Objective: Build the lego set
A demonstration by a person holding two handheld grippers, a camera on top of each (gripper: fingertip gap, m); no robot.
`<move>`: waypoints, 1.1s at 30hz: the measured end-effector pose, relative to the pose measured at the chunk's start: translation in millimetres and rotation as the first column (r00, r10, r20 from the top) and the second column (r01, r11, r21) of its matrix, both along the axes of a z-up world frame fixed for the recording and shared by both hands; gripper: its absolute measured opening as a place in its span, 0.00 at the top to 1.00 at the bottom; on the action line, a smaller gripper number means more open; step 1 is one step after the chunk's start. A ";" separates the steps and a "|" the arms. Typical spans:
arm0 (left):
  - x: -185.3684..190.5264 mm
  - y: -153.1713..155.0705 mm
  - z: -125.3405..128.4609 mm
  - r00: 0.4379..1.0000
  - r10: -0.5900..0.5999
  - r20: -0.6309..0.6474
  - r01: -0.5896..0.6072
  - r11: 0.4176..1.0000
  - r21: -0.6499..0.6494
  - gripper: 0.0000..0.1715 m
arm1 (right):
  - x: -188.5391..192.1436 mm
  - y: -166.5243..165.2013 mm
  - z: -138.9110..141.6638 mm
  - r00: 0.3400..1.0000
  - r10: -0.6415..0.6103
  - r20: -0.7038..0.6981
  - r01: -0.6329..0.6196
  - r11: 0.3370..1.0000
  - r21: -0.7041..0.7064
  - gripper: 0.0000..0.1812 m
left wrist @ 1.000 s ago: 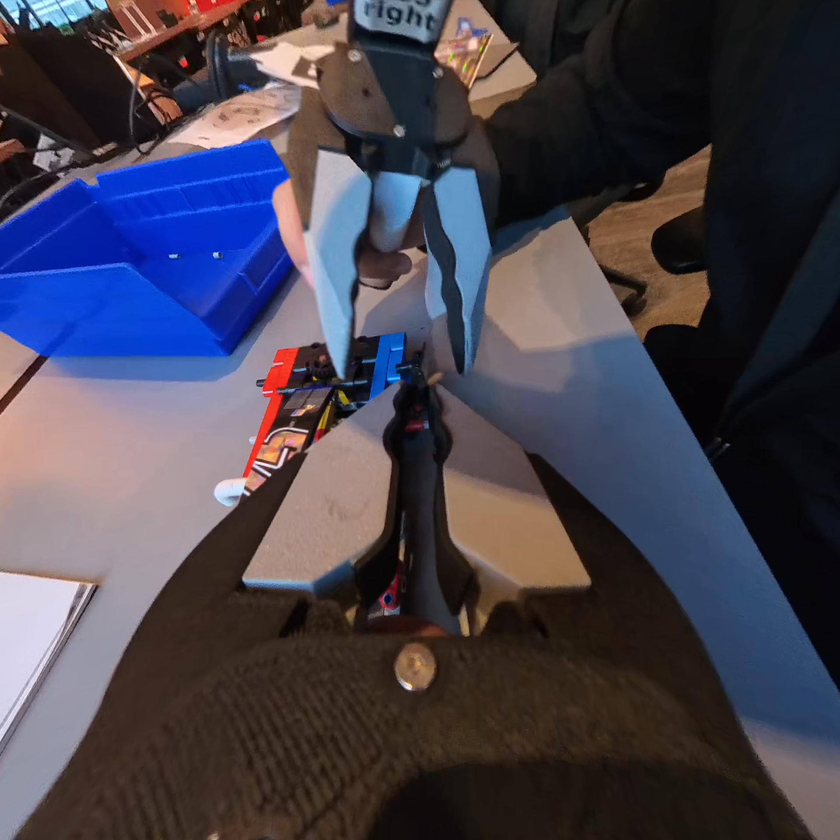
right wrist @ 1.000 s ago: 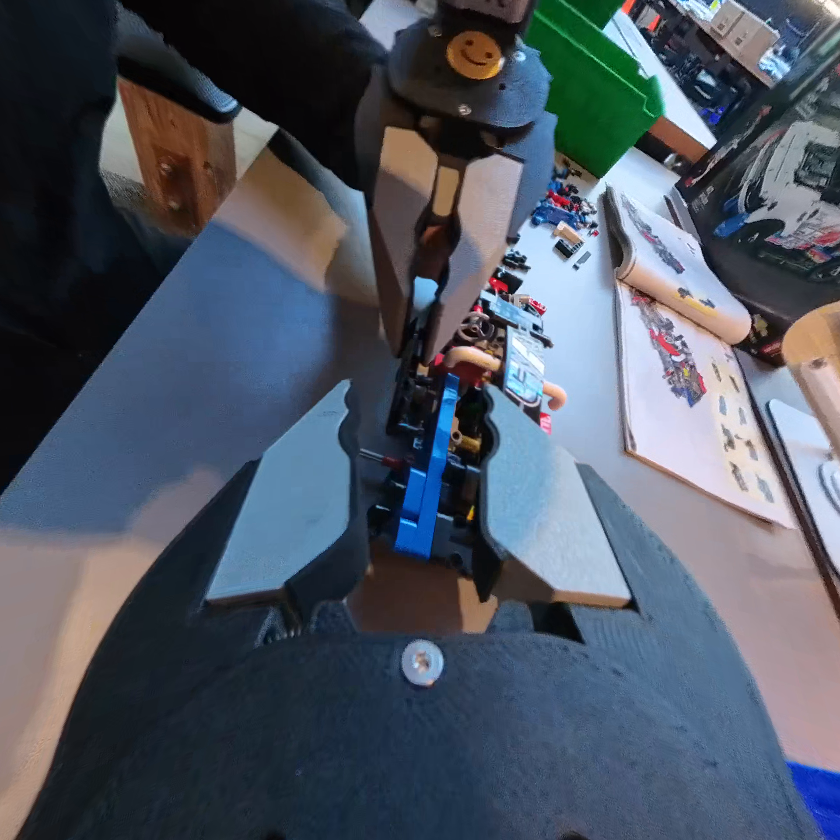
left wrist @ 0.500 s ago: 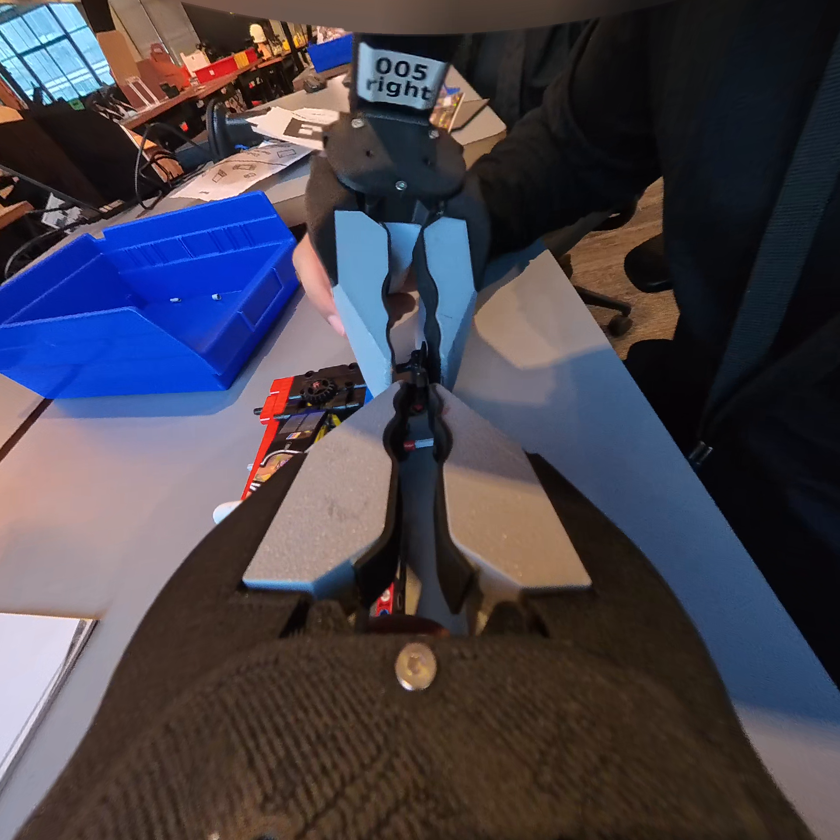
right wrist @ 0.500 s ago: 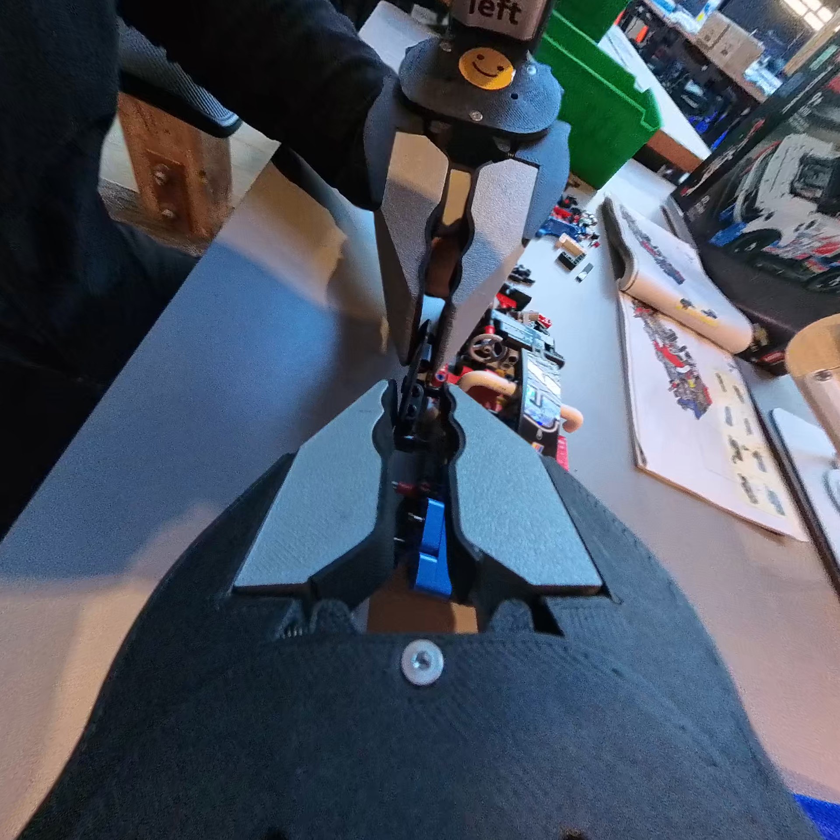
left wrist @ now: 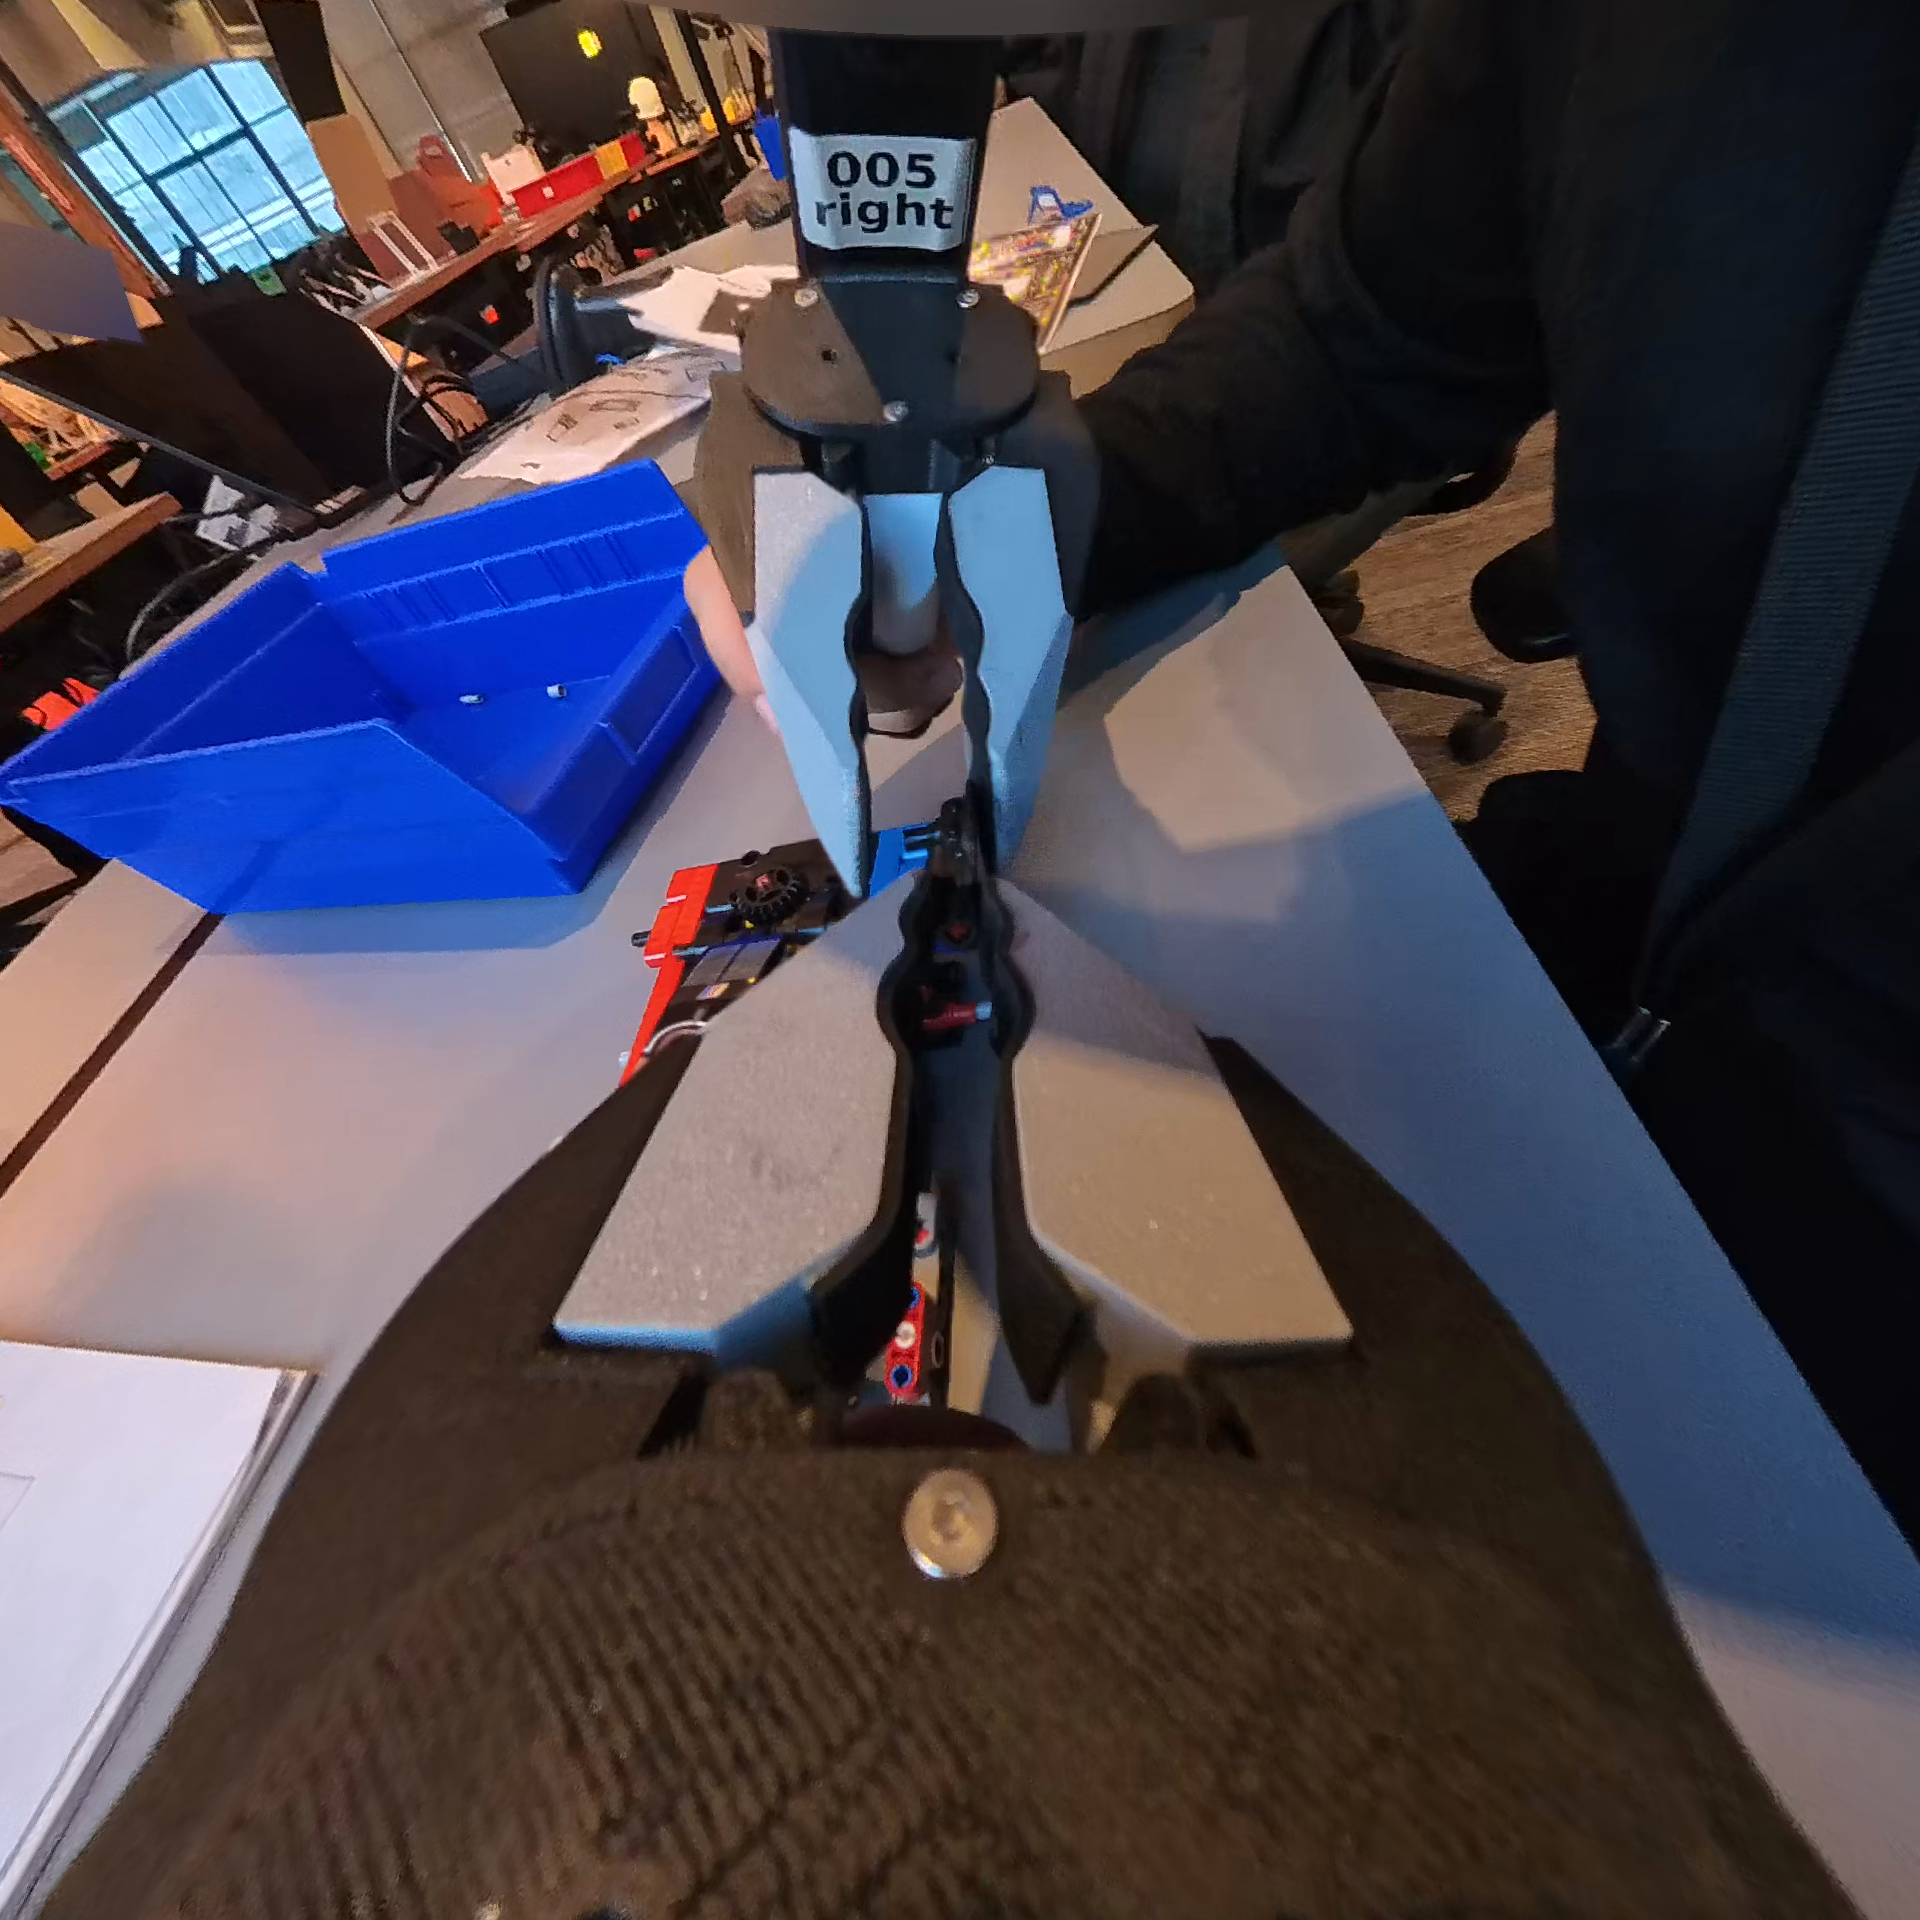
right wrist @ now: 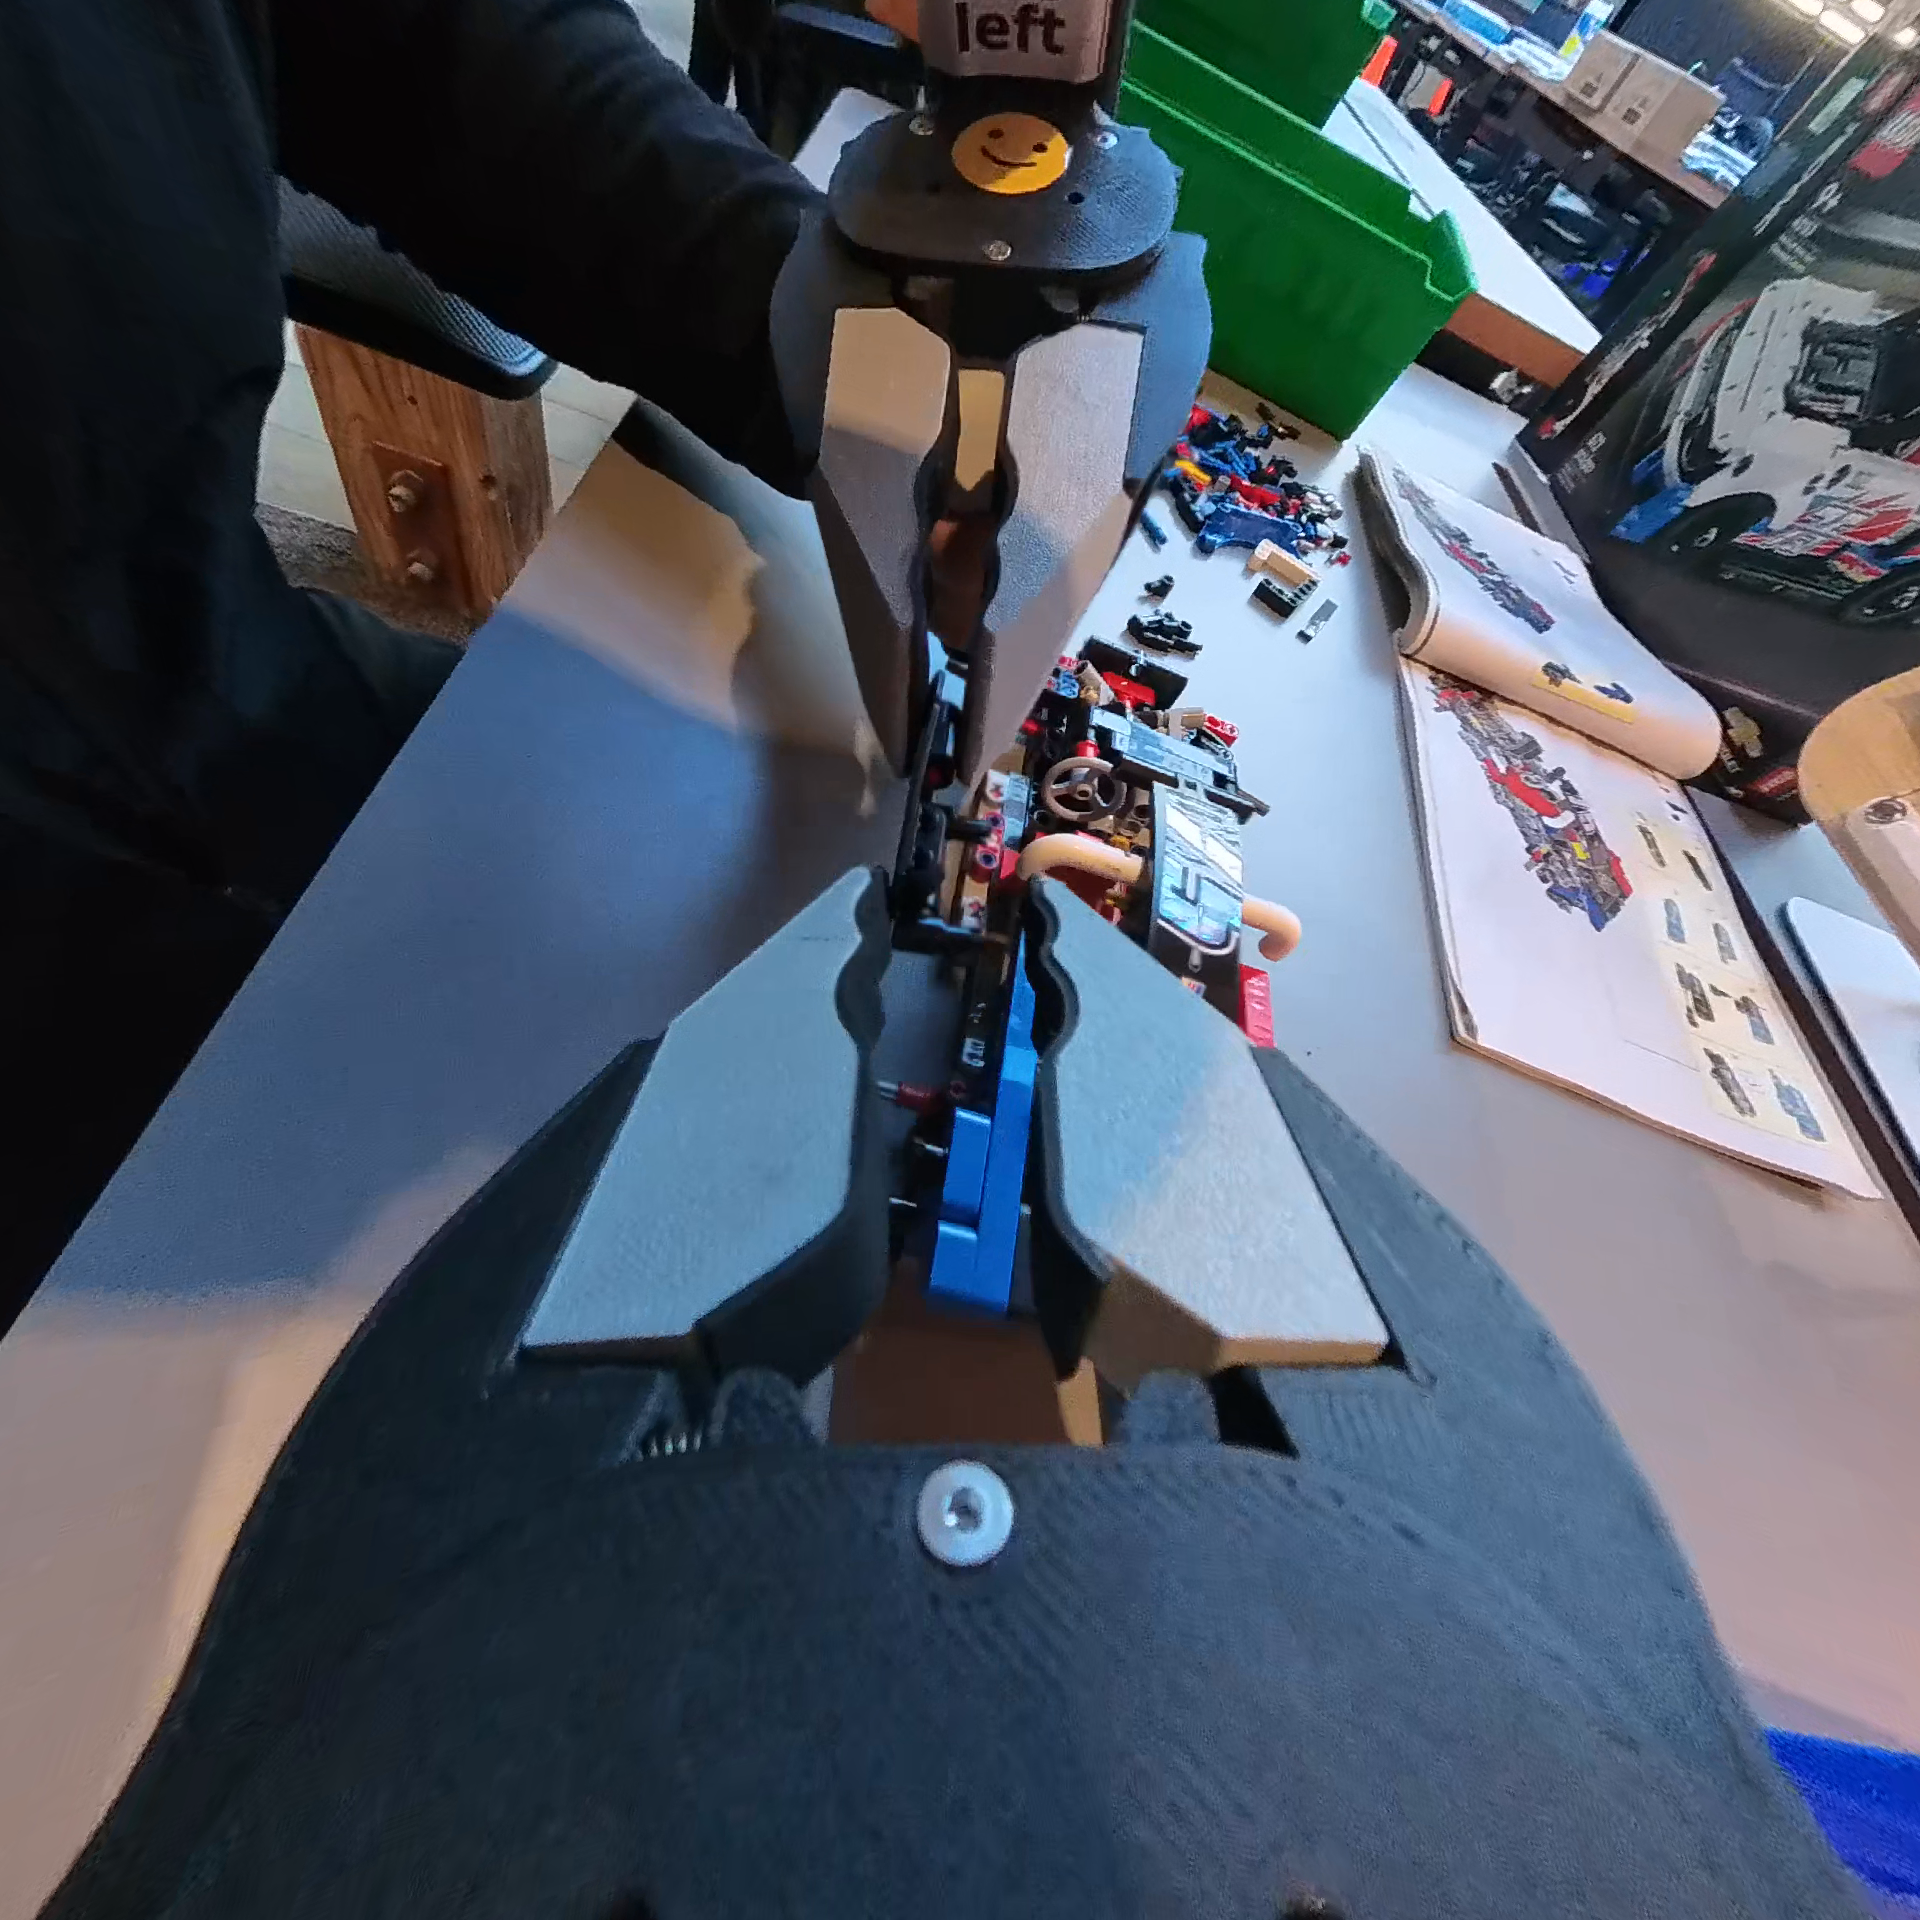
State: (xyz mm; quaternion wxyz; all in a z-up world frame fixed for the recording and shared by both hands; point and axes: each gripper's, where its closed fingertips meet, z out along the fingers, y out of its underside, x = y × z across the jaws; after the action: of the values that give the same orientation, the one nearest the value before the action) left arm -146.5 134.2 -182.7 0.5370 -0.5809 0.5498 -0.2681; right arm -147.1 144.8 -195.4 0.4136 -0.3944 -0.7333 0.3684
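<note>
A partly built lego car (right wrist: 1132,821) lies along the grey table, with a steering wheel, tan curved pieces and a blue end block (right wrist: 987,1174). It also shows in the left wrist view (left wrist: 748,925). My right gripper (right wrist: 956,914) is shut on the car's blue and black end. My left gripper (left wrist: 951,904) faces it from the other side, shut on a thin black beam (right wrist: 930,831) along the car's near side. The left gripper (right wrist: 940,758) and the right gripper (left wrist: 925,862) meet almost tip to tip.
A blue bin (left wrist: 364,748) stands beyond the car. A green bin (right wrist: 1299,229), loose pieces (right wrist: 1247,499), the open instruction booklet (right wrist: 1558,883) and the set's box (right wrist: 1766,416) lie on the other side. White paper (left wrist: 104,1558) is near. A person in dark clothing sits at the table edge. Both grippers' tips are close together, under 4 cm apart. Between my right fingertips and the blue end block (right wrist: 987,1174) there is roughly 6 cm.
A second ago my right gripper was open around the blue end; it has closed on it. My left gripper has stayed shut on the black beam.
</note>
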 end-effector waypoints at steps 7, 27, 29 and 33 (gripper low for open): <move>-1.5 -1.4 2.2 1.000 0.012 -0.017 -0.012 0.999 0.036 0.97 | 1.0 -2.6 -1.6 1.000 0.008 0.019 -0.008 1.000 -0.010 0.93; -45.6 -65.7 -8.6 0.962 0.272 -0.008 -0.272 0.962 -0.015 0.97 | 2.3 31.1 0.8 0.992 -0.121 0.025 0.123 0.985 -0.124 0.56; -36.6 -52.3 -15.2 0.969 0.247 -0.031 -0.247 0.969 -0.010 0.97 | 4.4 35.3 1.6 0.990 -0.136 0.024 0.138 0.985 -0.100 0.56; -9.8 -28.9 -22.9 0.988 0.139 -0.063 -0.143 0.988 -0.063 0.97 | 11.1 46.2 -4.1 0.984 -0.173 0.054 0.176 0.982 -0.073 0.50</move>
State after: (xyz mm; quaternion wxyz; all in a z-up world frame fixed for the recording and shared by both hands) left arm -156.3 105.4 -205.6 0.5182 -0.6437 0.5136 -0.2309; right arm -136.0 190.9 -199.4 0.4112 -0.4815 -0.6905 0.3497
